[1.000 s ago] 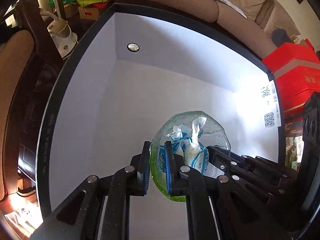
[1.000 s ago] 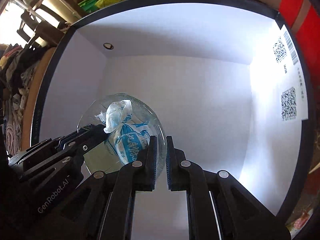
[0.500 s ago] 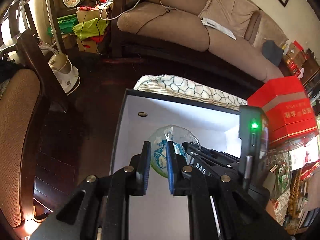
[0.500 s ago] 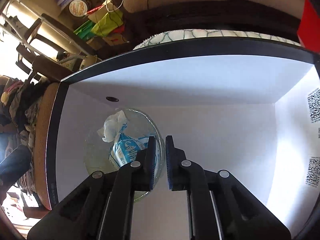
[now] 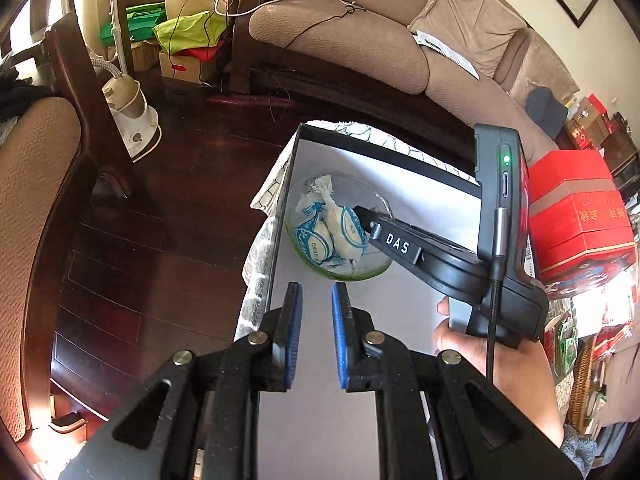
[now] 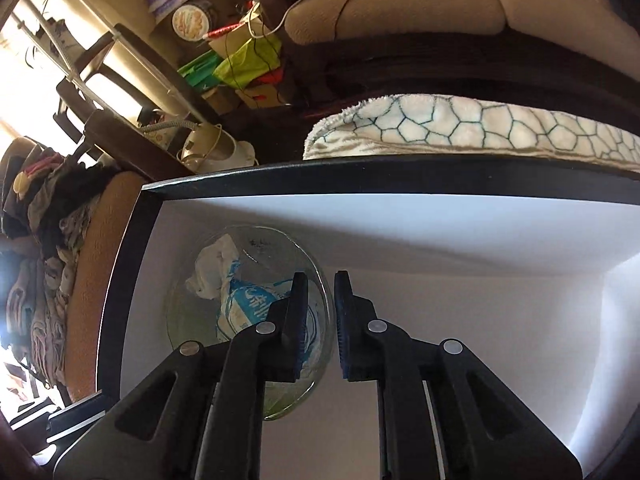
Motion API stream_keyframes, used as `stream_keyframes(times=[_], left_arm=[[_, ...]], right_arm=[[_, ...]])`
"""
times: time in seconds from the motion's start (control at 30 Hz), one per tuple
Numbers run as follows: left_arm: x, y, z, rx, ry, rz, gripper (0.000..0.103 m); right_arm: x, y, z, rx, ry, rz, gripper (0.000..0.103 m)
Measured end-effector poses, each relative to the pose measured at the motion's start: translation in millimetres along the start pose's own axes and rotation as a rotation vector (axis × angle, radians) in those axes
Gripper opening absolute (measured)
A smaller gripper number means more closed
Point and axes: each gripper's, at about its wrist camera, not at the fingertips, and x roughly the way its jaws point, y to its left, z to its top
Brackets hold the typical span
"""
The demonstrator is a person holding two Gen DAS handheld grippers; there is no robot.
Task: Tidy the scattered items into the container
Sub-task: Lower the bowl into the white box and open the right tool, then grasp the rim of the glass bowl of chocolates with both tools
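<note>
Glass dish point(image 5: 340, 236) w/ soft, light wrapped packets point(image 5: 332, 232) sits in box point(image 5: 400, 168), near its far-left corner. Dish is prob. heavy, slick, fragile; grip at rim. Left tool point(image 5: 316, 336) & right tool point(image 6: 320, 324) both narrow, empty.

- Bowl point(image 6: 256, 256): right wrist view, near rim and part of its contents covered by the right gripper point(image 6: 321, 320) finger; whether that finger touches the glass cannot be told.
- Wrapped packets point(image 5: 332, 232) in bowl: count unclear; print too small to read; one end hidden behind the right gripper's tip in left wrist view.
- Box point(image 5: 280, 216): near wall hidden behind the left gripper point(image 5: 316, 336); right side hidden by the right gripper's body.
- Hand point(image 5: 500, 360): mostly behind the gripper body, fingers largely unseen.
- Towel point(image 6: 480, 128) under box: only edges show; cut off at the right edge.
- Red carton point(image 5: 580, 216): lettering too small to read.
</note>
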Motion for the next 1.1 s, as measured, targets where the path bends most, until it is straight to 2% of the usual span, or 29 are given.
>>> stream_keyframes(times=[0.03, 0.1, 0.17, 0.2, 0.27, 0.3, 0.37, 0.4, 0.47, 0.57, 0.63, 0.73, 0.8, 0.87, 0.97, 1.1], left_arm=[[1.8, 0.6, -0.3, -0.003, 0.001, -0.003, 0.014], [5.2, 0.4, -1.3, -0.005, 0.008, -0.008, 0.014], [5.2, -1.1, -3.6, -0.010, 0.003, -0.019, 0.014], [3.4, -2.5, -5.6, -0.016, -0.003, -0.033, 0.014], [-2.9, -5.7, -10.8, -0.032, -0.012, -0.064, 0.014], [-7.4, -9.9, -14.0, -0.033, -0.020, -0.073, 0.018], [-16.0, -23.4, -22.8, -0.016, -0.025, -0.057, 0.018], [-22.1, -29.5, -28.7, -0.019, -0.028, -0.055, 0.018], [-37.3, -42.7, -44.4, -0.014, -0.035, -0.083, 0.018], [-59.9, -72.6, -79.5, 0.021, -0.036, -0.125, 0.019], [-72.0, -100.5, -108.7, 0.057, -0.032, -0.168, 0.033], [-81.4, -147.7, -156.3, 0.123, -0.025, -0.207, 0.050], [-78.6, -176.5, -185.4, 0.149, 0.016, -0.247, 0.051], [-71.5, -198.4, -208.5, 0.137, 0.058, -0.258, 0.051], [-56.4, -218.3, -234.8, 0.140, 0.074, -0.175, 0.051], [-36.4, -223.7, -255.2, 0.091, 0.092, -0.093, 0.051]], right_arm=[[0.0, -1.6, 1.0, 0.007, 0.011, 0.013, 0.013], [-5.4, -10.3, 0.7, 0.045, 0.041, 0.021, 0.020], [-14.6, -16.6, -0.3, 0.072, 0.073, -0.012, 0.039], [-21.7, -17.3, -2.5, 0.071, 0.089, -0.017, 0.042], [-44.1, -16.3, -8.5, 0.026, 0.115, -0.014, 0.045], [-58.8, -14.3, -11.2, -0.012, 0.118, -0.044, 0.045], [-98.8, -8.7, -19.3, -0.081, 0.088, -0.081, 0.046], [-122.1, -5.8, -27.4, -0.109, 0.078, -0.063, 0.046], [-171.4, -2.2, -52.0, -0.172, 0.081, -0.004, 0.044], [-251.1, -8.4, -100.6, -0.286, 0.063, -0.019, 0.044], [-300.9, -26.0, -134.7, -0.327, 0.044, -0.052, 0.045], [-364.4, -73.1, -179.4, -0.267, 0.010, -0.077, 0.045], [-393.9, -113.4, -207.4, -0.194, -0.004, -0.087, 0.045], [-406.4, -149.1, -229.4, -0.102, -0.006, -0.088, 0.046], [-403.4, -190.0, -254.1, -0.008, -0.009, -0.070, 0.044], [-376.0, -204.7, -277.3, 0.032, 0.009, -0.042, 0.041]])
